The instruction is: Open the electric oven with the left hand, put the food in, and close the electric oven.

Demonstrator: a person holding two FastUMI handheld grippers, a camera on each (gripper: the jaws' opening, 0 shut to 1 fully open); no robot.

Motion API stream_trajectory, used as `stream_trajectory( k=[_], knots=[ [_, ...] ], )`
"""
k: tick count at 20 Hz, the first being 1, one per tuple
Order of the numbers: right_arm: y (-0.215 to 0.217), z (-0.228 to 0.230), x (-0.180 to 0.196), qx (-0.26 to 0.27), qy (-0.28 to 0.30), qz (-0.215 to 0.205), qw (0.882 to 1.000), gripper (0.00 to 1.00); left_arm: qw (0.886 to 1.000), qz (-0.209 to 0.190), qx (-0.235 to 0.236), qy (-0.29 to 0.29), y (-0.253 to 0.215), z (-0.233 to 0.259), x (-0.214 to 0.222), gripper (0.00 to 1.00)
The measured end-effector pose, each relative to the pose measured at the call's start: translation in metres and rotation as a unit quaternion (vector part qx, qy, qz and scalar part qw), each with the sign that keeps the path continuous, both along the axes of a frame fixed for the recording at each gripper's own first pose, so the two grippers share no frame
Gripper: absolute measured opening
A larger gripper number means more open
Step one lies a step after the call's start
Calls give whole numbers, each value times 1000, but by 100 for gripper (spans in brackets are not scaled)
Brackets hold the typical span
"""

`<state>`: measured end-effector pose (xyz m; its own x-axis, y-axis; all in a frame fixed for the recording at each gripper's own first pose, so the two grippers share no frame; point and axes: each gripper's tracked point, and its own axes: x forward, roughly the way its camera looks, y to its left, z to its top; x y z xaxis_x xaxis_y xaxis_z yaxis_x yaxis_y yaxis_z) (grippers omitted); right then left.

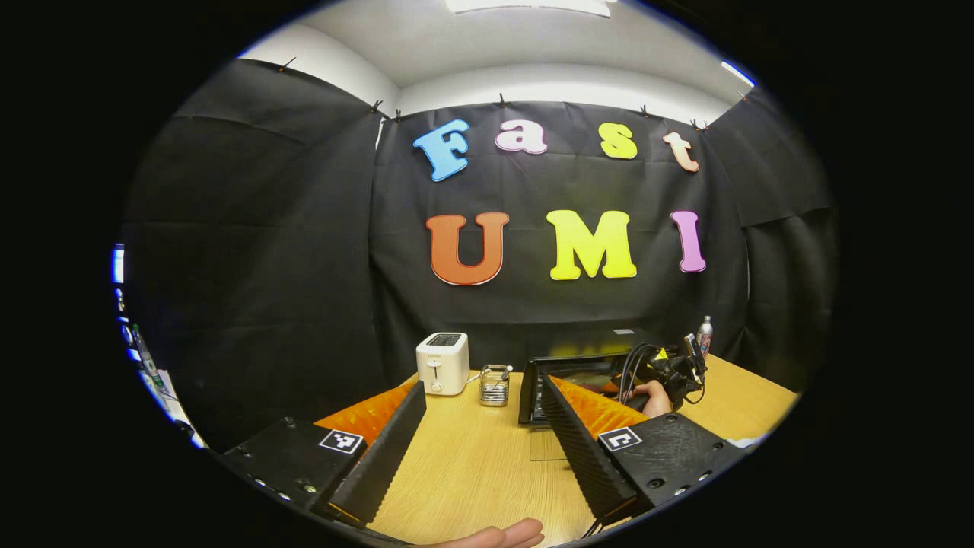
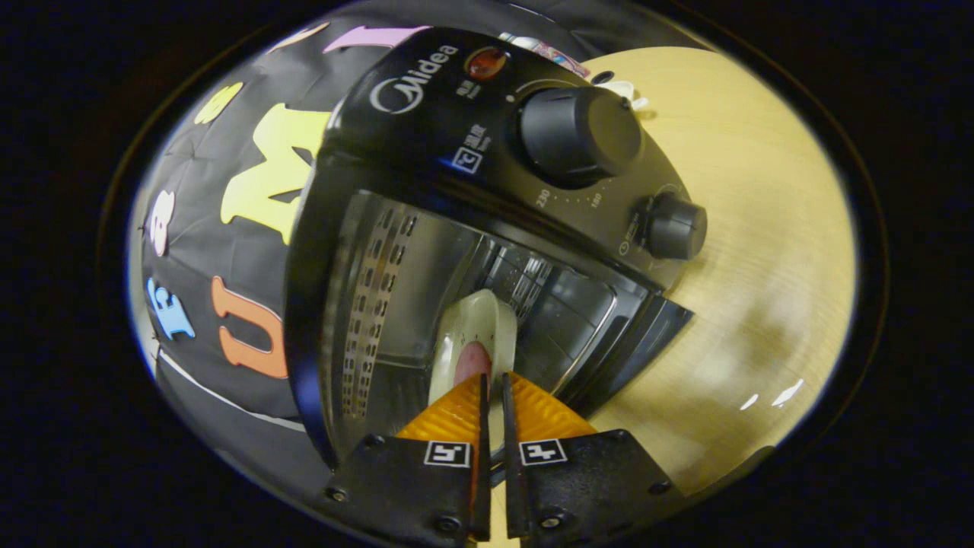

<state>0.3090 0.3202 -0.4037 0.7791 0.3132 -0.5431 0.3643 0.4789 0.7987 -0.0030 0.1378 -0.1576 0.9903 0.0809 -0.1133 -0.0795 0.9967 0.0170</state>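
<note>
Right tool [image 2: 493, 396] clamped on food dish [image 2: 473, 342], tilted to clear open oven [image 2: 426, 152]; left tool [image 1: 479, 426] wide open, empty.

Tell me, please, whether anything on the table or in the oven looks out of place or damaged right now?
Nothing stands out. The electric oven is open, and the right gripper holds the food inside its cavity. The toaster stands upright on the table.

The oven [image 1: 567, 373] is half hidden behind a finger [image 1: 582, 426]; the plate's [image 2: 472, 342] near rim sits behind fingers [image 2: 456, 415].
</note>
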Motion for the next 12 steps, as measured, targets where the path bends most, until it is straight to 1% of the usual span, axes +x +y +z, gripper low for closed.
stream_trajectory(
  k=[2, 3, 5, 6, 7, 8, 9, 10, 11, 12],
  knots=[
    [-1, -6, 8, -5, -13, 2, 1000, 10, 1000, 0, -1, -1, 0, 0, -2, 97],
    [-6, -5, 6, -19, -22, 4, 1000, 2, 1000, 0, 0, -2, -2, 0, -2, 96],
    [-12, 1, 3, -50, -47, 2, 998, 2, 1000, 6, 8, -3, 1, -1, -2, 96],
    [-14, 4, 1, -62, -57, 3, 996, 12, 1000, 9, 11, -2, 2, -1, -2, 96],
    [-14, 7, -4, -69, -66, 7, 995, 5, 1000, 8, 11, 0, 0, -3, -2, 96],
    [-15, 12, -7, -77, -74, 10, 994, 17, 1000, 6, 9, 2, -3, -3, -2, 96],
    [-17, 15, -13, -90, -80, 16, 993, 10, 1000, 4, 7, 3, -6, -3, -4, 96],
    [-21, 16, -18, -111, -84, 18, 990, 14, 1000, 3, 4, 6, -7, -4, -4, 96],
    [-27, 15, -25, -141, -84, 18, 986, 15, 1000, 2, 1, 11, -9, -6, -8, 96],
    [-31, 18, -32, -168, -93, 25, 981, 20, 1000, 0, -2, 10, -12, -6, -10, 96]
  ],
)
